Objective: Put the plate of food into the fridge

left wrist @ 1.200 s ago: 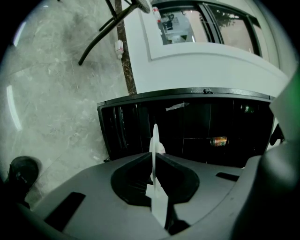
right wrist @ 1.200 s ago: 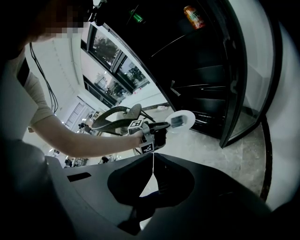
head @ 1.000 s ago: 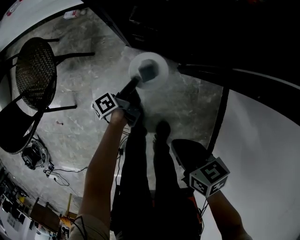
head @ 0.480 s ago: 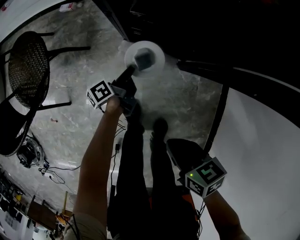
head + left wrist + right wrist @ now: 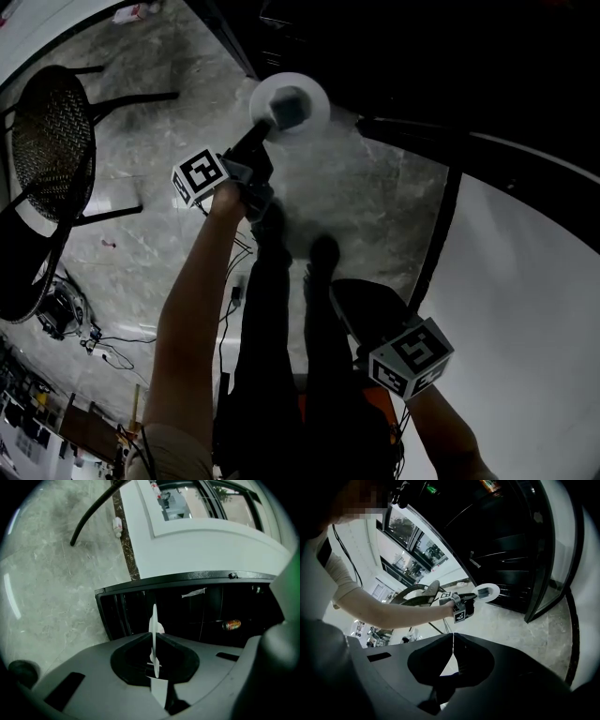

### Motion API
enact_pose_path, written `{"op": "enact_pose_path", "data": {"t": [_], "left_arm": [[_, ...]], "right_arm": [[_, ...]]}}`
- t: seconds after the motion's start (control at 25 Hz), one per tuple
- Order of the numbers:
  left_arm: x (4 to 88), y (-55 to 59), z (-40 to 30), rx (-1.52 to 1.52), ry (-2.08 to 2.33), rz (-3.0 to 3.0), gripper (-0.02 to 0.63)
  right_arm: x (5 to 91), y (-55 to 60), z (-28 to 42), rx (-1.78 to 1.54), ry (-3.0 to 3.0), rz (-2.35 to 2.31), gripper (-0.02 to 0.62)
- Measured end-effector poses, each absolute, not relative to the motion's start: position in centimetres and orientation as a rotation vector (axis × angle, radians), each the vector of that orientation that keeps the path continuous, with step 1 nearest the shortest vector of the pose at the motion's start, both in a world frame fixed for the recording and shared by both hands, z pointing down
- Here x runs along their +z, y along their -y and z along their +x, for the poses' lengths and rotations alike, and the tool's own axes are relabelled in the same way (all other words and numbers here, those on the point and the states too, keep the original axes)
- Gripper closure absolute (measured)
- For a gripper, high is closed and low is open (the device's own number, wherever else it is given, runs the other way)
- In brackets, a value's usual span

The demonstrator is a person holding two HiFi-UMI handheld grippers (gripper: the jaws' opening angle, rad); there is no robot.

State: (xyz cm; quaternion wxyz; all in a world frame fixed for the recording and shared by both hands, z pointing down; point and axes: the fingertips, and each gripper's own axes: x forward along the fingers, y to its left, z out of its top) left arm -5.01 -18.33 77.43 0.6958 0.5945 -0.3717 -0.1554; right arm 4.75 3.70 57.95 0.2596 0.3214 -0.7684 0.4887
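One white plate [image 5: 316, 92] with one gray lump of food [image 5: 289, 109] hangs in front of the open black fridge [image 5: 187, 609]. The left gripper [image 5: 265, 131] pinches its rim. The right gripper [image 5: 453, 637] has its fingers pressed together, holding nothing.

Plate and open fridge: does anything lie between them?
Nothing: in the left gripper view the plate, edge-on in the left gripper, faces the fridge across open air.
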Motion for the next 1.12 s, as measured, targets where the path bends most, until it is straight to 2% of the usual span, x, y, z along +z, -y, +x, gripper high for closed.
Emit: {"op": "enact_pose_path", "data": {"t": [1.12], "left_arm": [[80.2,23.6,-2.5,-0.388,0.867,1.338,0.591]], "right_arm": [[59.7,-2.7,6.7,1.374,2.022,0.917,0.572]]}}
